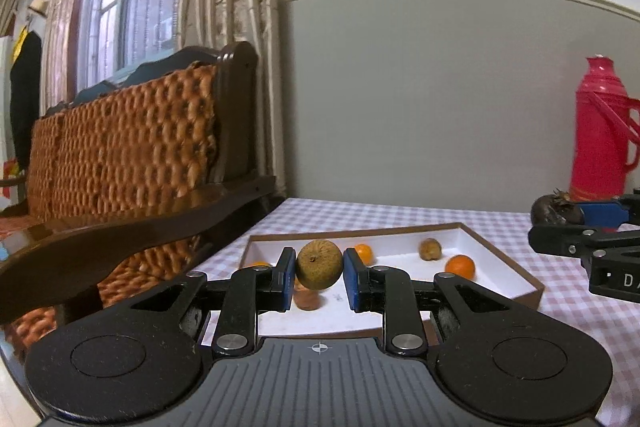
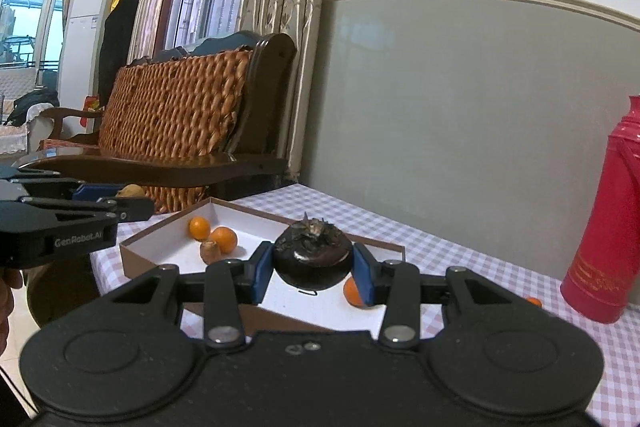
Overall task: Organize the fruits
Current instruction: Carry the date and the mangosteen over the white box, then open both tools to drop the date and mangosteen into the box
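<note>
My left gripper is shut on a round olive-brown fruit, held just above the near end of a white tray with a brown rim. In the tray lie small oranges and a brown fruit. My right gripper is shut on a dark, nearly black fruit with a dried leafy cap, above the same tray. Each gripper appears at the edge of the other's view: the right gripper and the left gripper.
The tray sits on a pink checked tablecloth. A tall red thermos stands at the right by the grey wall. One orange lies on the cloth beside it. A wooden chair with a woven back stands left of the table.
</note>
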Demonstrator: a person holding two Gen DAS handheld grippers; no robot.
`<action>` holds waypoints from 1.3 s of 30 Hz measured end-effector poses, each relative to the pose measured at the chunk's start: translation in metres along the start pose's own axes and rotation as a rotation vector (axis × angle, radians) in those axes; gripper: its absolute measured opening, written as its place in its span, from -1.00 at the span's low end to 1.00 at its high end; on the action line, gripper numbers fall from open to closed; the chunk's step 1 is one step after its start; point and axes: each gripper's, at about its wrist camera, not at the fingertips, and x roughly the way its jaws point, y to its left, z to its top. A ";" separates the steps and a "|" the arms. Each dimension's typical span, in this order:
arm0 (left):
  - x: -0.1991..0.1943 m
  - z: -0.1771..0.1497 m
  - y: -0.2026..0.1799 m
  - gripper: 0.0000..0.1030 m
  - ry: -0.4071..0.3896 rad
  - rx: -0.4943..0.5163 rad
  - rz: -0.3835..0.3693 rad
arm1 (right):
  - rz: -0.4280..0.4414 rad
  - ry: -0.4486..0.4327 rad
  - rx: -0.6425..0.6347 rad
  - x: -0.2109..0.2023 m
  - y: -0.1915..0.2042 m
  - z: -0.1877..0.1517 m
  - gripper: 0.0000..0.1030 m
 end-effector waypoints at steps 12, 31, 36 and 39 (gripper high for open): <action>0.025 0.013 0.008 -0.50 -0.025 -0.043 0.014 | -0.042 0.010 0.051 0.028 -0.010 0.011 -0.35; 0.073 0.022 0.008 -0.50 -0.005 -0.050 0.031 | -0.071 0.040 0.104 0.080 -0.037 0.012 -0.35; 0.088 0.022 0.009 -0.50 0.013 -0.049 0.035 | -0.066 0.053 0.106 0.094 -0.041 0.013 -0.35; 0.098 0.023 0.009 -0.50 0.024 -0.053 0.037 | -0.061 0.059 0.107 0.102 -0.042 0.014 -0.35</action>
